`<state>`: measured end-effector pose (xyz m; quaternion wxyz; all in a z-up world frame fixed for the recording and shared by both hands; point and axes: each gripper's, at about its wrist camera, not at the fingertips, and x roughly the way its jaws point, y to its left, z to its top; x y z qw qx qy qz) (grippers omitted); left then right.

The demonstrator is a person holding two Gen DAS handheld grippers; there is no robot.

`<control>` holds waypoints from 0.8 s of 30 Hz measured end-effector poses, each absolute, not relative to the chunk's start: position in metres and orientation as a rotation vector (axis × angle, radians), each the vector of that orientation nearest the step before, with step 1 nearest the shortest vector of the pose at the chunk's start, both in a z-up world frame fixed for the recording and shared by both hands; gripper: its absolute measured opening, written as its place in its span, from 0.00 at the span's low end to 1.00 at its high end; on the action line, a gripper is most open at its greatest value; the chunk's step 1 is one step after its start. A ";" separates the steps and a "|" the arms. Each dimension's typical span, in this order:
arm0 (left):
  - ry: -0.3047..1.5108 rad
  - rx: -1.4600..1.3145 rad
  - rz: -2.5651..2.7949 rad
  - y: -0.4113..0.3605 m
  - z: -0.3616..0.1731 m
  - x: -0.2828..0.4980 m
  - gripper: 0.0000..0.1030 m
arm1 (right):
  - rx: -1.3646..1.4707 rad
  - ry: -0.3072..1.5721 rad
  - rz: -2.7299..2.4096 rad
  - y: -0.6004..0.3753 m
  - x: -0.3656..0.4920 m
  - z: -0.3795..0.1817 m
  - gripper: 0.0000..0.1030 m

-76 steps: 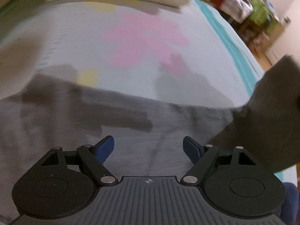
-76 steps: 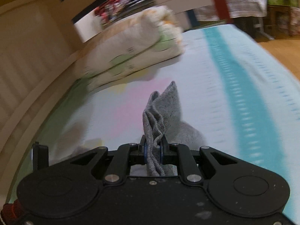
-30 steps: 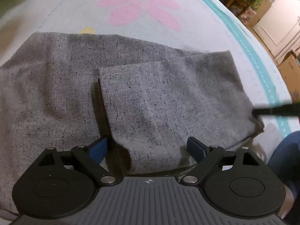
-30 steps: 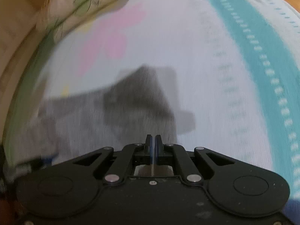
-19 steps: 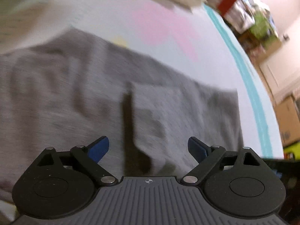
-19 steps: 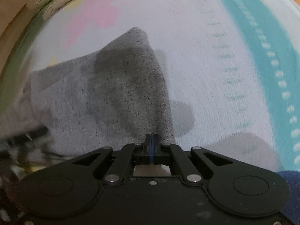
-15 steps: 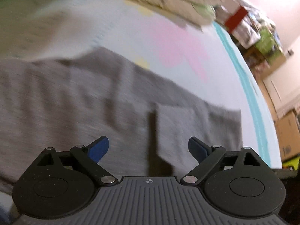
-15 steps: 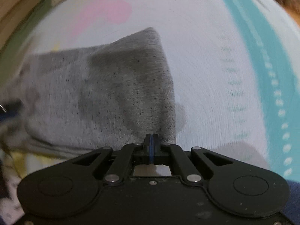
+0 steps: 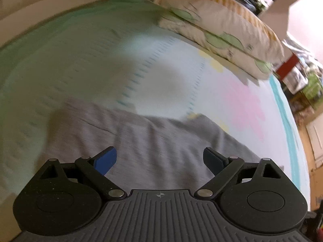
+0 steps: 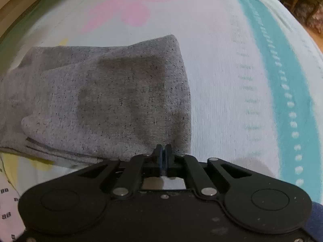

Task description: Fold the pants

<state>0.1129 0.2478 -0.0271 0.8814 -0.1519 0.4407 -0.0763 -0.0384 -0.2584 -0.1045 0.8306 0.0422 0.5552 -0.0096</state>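
Grey speckled pants (image 10: 113, 100) lie on the bed, with one part folded over the rest. In the right wrist view my right gripper (image 10: 164, 151) is shut and empty, just above the near right corner of the folded layer. In the left wrist view the pants (image 9: 157, 151) spread flat under my left gripper (image 9: 159, 159), which is open wide and empty above the cloth. The view is blurred by motion.
The bed sheet (image 10: 232, 60) is pale with a pink flower (image 10: 129, 6) and a teal stripe (image 10: 282, 76). Stacked pillows (image 9: 222, 24) lie at the head of the bed. Furniture and clutter (image 9: 298, 74) stand off the right side of the bed.
My right gripper laid the grey leg end over the pants, let go and stayed shut, then drew back. My left gripper swung left along the pants, still open.
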 end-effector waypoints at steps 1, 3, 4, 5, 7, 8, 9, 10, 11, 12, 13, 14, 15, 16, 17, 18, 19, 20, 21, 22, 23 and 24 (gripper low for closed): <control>0.912 -0.319 -0.147 0.258 -0.024 0.112 0.91 | 0.080 1.172 -0.020 -0.257 -0.039 -0.103 0.09; 0.908 -0.330 -0.126 0.278 -0.022 0.112 0.91 | 0.060 1.147 -0.019 -0.253 -0.041 -0.097 0.19; 0.912 -0.340 -0.111 0.290 -0.023 0.111 0.91 | 0.055 1.133 -0.021 -0.252 -0.042 -0.094 0.19; 0.922 -0.346 -0.096 0.299 -0.025 0.111 0.91 | 0.056 1.112 -0.025 -0.249 -0.043 -0.089 0.20; 0.944 -0.350 -0.067 0.314 -0.031 0.111 0.91 | 0.082 1.068 -0.006 -0.241 -0.045 -0.080 0.21; 0.956 -0.356 -0.052 0.322 -0.036 0.109 0.91 | 0.091 1.039 0.015 -0.233 -0.045 -0.074 0.21; 0.968 -0.368 -0.044 0.329 -0.040 0.108 0.91 | 0.092 1.012 0.041 -0.224 -0.044 -0.069 0.21; 0.981 -0.386 -0.039 0.336 -0.046 0.107 0.91 | 0.092 0.986 0.070 -0.212 -0.043 -0.064 0.21; 0.995 -0.409 -0.032 0.343 -0.052 0.105 0.91 | 0.095 0.963 0.110 -0.201 -0.041 -0.060 0.21; 1.003 -0.424 -0.027 0.350 -0.056 0.103 0.91 | 0.101 0.948 0.155 -0.189 -0.039 -0.057 0.19; 1.014 -0.439 -0.023 0.355 -0.062 0.103 0.91 | 0.107 0.933 0.207 -0.174 -0.035 -0.054 0.17; 1.027 -0.451 -0.022 0.358 -0.068 0.102 0.91 | 0.108 0.926 0.251 -0.161 -0.031 -0.053 0.14; 1.039 -0.462 -0.026 0.362 -0.073 0.102 0.91 | 0.101 0.926 0.308 -0.144 -0.026 -0.053 0.12; 1.051 -0.476 -0.032 0.364 -0.078 0.102 0.91 | 0.092 0.927 0.346 -0.130 -0.022 -0.053 0.12; 1.061 -0.493 -0.041 0.366 -0.083 0.102 0.91 | 0.082 0.925 0.383 -0.114 -0.017 -0.054 0.12; 1.071 -0.506 -0.046 0.367 -0.087 0.103 0.91 | 0.072 0.921 0.422 -0.097 -0.012 -0.056 0.12; 1.082 -0.516 -0.052 0.368 -0.092 0.103 0.91 | 0.066 0.918 0.455 -0.083 -0.008 -0.058 0.12; 1.091 -0.522 -0.057 0.368 -0.096 0.104 0.91 | 0.062 0.918 0.481 -0.072 -0.005 -0.060 0.12; 1.099 -0.529 -0.058 0.368 -0.099 0.104 0.91 | 0.062 0.923 0.504 -0.059 0.000 -0.064 0.12; 1.104 -0.539 -0.058 0.368 -0.103 0.104 0.91 | 0.066 0.931 0.521 -0.048 0.005 -0.068 0.12; 1.108 -0.552 -0.061 0.369 -0.106 0.102 0.91 | 0.074 0.941 0.532 -0.040 0.008 -0.071 0.12; 1.113 -0.573 -0.068 0.370 -0.110 0.102 0.91 | 0.086 0.955 0.541 -0.032 0.012 -0.077 0.12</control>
